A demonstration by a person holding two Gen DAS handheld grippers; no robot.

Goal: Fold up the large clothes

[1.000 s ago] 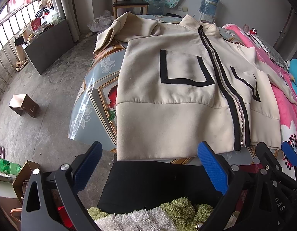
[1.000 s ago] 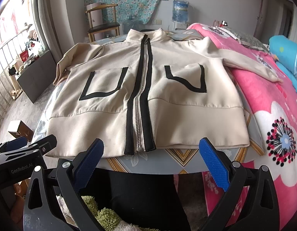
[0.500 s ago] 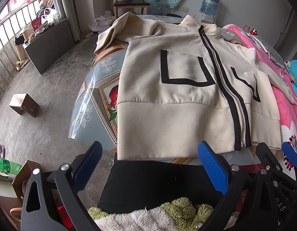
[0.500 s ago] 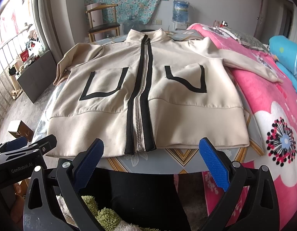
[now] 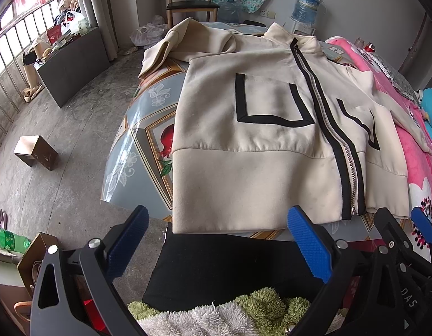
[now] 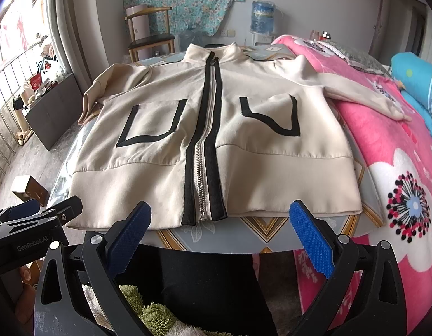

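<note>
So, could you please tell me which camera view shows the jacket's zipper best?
The right wrist view: the zipper runs straight up the middle of the cream jacket, visible from hem to collar. In the left wrist view the zipper sits off to the right, running at a slant and seen more obliquely.

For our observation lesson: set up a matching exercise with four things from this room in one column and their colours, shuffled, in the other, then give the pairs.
Things:
1. jacket
2. blanket
3. gripper pads
4. pocket trim

Colours:
A. blue
B. black
C. cream
D. pink

Pairs: 1-C, 2-D, 3-A, 4-B
</note>
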